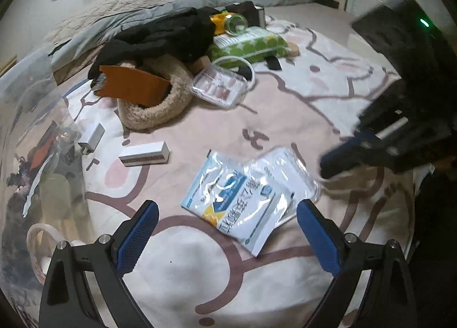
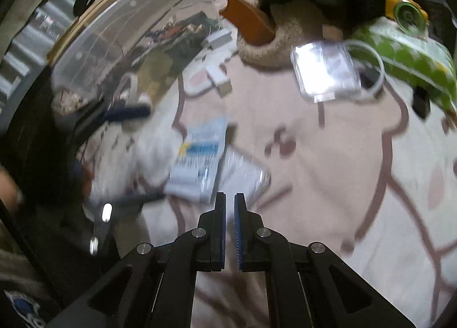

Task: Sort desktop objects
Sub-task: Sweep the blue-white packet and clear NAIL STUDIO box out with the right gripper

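Low in the centre of the left wrist view, the two overlapping plastic sachets [image 1: 242,199] lie flat on a pink patterned blanket [image 1: 285,99] spread over a bed. They look light, thin and floppy, with a glossy film that will likely slip and crinkle, so you would do best to pinch a sealed edge or corner, probably the lower corner nearest you. The fingers of your left gripper [image 1: 228,231] stand wide apart, hanging just below the sachets, holding nothing and touching nothing. The fingers of your right gripper [image 2: 230,225] are closed almost together with only a thin slit between them, empty, above the bare blanket at lower centre of the right wrist view, just beside the sachets' blurred right edge.
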Demonstrator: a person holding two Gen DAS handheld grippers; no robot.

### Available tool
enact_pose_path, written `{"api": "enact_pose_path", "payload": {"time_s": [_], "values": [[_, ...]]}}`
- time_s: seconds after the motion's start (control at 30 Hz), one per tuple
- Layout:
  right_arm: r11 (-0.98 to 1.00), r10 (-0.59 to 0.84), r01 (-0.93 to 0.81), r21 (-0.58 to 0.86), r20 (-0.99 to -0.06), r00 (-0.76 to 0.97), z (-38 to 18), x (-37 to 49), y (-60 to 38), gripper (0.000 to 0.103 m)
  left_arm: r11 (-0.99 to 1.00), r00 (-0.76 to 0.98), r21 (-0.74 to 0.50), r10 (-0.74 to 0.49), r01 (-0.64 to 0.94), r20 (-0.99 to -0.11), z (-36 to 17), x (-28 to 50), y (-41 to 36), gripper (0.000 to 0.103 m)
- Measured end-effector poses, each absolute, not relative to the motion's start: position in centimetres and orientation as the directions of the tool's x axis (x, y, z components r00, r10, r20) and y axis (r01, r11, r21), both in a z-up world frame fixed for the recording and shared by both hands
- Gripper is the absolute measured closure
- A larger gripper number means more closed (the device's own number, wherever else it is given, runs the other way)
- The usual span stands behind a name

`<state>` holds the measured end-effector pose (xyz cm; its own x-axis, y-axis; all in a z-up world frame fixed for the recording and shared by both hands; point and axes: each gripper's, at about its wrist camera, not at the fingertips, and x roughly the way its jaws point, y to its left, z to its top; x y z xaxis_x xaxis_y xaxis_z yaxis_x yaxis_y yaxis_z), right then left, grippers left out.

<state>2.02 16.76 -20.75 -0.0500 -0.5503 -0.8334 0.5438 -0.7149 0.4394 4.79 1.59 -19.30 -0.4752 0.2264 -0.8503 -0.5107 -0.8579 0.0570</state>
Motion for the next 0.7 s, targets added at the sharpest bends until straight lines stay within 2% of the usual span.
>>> {"api": "enact_pose_path", "payload": {"time_s": [0.2, 0.37, 0.5, 0.7], "values": [[-0.713, -0.561, 0.510, 0.481, -0.828, -0.004, -22.6, 5.4, 17.0, 0.097, -0.815, -0.465, 0.107, 0.213, -0.570, -0.860, -19.8, 5.4, 2.5, 0.005], [-0.702, -0.570, 0.512, 0.495, -0.821, 0.012, -23.3, 6.2, 15.8, 0.097, -0.827, -0.461, 0.136, 0.160, -0.545, -0.873, -20.8, 4.6, 2.5, 0.005], [-0.707, -0.578, 0.515, 0.484, -0.815, -0.027, -23.3, 5.3, 15.0, 0.097, -0.838, -0.463, 0.155, 0.127, -0.523, -0.877, -21.4, 3.7, 2.5, 0.004], [-0.775, -0.557, 0.425, 0.468, -0.823, -0.109, -23.5, 3.3, 16.9, 0.097, -0.827, -0.479, 0.226, 0.059, -0.515, -0.876, -22.4, 2.8, 2.1, 0.002]]}}
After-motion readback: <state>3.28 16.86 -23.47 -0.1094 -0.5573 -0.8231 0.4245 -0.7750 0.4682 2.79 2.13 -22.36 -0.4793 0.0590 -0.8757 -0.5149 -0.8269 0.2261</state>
